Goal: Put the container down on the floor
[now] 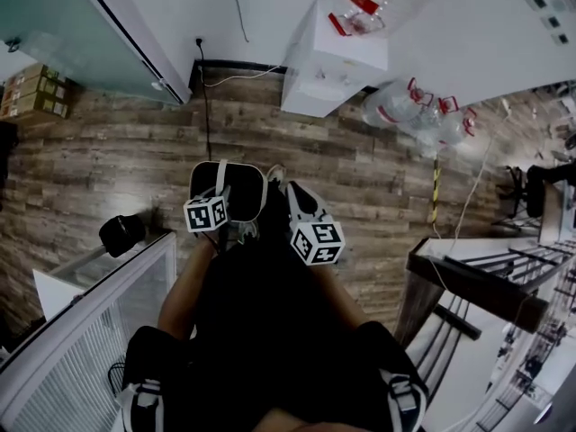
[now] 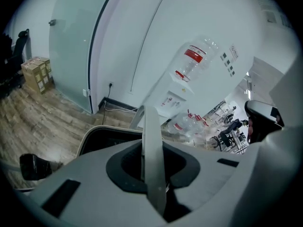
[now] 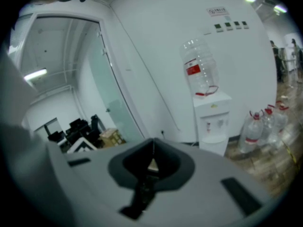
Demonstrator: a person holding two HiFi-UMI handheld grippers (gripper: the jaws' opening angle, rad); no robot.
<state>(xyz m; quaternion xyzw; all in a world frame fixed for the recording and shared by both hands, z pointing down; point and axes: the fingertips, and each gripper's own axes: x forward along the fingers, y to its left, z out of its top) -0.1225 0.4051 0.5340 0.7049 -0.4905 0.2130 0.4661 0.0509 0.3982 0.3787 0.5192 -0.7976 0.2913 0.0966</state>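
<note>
1. Far left, cardboard boxes (image 1: 31, 88) sit on the wooden floor (image 1: 108, 160) beside a frosted glass wall (image 1: 63, 25). Nearer, a black object (image 1: 121, 234) rests at the edge of a white unit (image 1: 90, 331).
2. Left of centre, the left tool (image 2: 154, 183) is clamped on a white strap (image 2: 152, 136) that stands upright between its jaws. The strap belongs to the container.
3. At centre, the container (image 1: 227, 187), dark inside with a pale rim, hangs off the floor. It is just ahead of the person's dark-clad body, and the strap runs across its top.
4. Just right of the container, the right tool (image 3: 151, 162) has its jaws together along a thin seam. A small pale bit shows low in that seam, but I cannot tell what it is. No view shows whether this tool touches the container.
5. Further right, against the far white wall, a white water dispenser (image 1: 333, 61) carries an upturned clear bottle (image 1: 369, 3). Spare bottles (image 1: 418, 111) with red caps stand on the floor just beside it.
6. Near right, a dark frame (image 1: 468, 273) stands well apart from both tools.
</note>
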